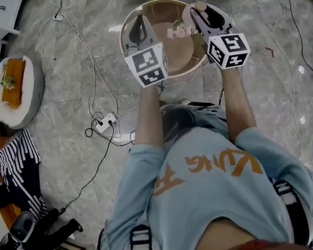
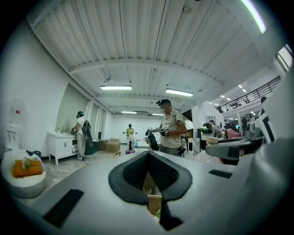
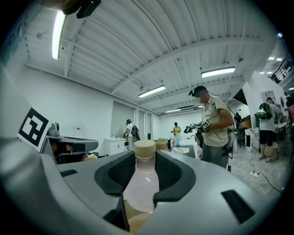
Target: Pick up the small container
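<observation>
The small container is a clear bottle (image 3: pixel 141 181) of pale pink liquid with a tan cap. It stands upright between the jaws of my right gripper (image 1: pixel 204 12), which is shut on it. In the head view only its cap (image 1: pixel 200 6) shows, above the right side of a round table (image 1: pixel 125 27). My left gripper (image 1: pixel 138 23) hovers over the left part of that table. Its dark pads (image 2: pixel 126 176) are together with nothing between them. Both grippers are held out level, side by side and a little apart.
Pink flowers (image 1: pixel 178 29) lie on the table between the grippers. Cables and a power strip (image 1: pixel 106 122) cross the marble floor. A white round cushion (image 1: pixel 27 97) with an orange item lies at the left. A person wearing a cap (image 3: pixel 215 126) stands ahead with other grippers.
</observation>
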A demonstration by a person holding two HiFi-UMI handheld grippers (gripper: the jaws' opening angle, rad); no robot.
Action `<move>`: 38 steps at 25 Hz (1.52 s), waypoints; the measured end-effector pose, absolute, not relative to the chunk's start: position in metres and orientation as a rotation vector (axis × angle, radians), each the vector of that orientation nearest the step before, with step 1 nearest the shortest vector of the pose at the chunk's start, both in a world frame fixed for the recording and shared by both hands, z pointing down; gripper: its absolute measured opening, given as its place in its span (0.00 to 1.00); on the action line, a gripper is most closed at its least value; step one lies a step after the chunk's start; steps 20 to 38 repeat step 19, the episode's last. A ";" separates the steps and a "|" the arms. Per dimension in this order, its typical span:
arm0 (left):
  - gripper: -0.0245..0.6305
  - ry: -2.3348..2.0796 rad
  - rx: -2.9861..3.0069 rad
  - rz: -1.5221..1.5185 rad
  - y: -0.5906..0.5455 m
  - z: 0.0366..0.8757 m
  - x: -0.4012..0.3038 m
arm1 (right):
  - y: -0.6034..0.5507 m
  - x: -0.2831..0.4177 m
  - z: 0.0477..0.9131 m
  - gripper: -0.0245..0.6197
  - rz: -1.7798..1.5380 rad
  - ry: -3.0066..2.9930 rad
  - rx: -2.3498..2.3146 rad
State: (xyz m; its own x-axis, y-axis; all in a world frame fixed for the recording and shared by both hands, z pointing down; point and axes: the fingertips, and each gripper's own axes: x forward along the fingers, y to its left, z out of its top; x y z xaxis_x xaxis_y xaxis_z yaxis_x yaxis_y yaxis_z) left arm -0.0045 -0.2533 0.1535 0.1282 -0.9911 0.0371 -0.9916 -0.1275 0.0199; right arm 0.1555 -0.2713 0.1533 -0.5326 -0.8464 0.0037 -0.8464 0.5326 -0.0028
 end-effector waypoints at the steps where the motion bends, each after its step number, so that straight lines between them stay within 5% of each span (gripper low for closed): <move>1: 0.07 -2.052 2.327 0.026 -0.252 0.154 -0.006 | -0.270 0.155 0.154 0.26 0.016 -2.750 1.518; 38: 0.07 -2.033 2.350 0.044 -0.243 0.157 0.007 | -0.268 0.156 0.154 0.26 0.018 -2.749 1.493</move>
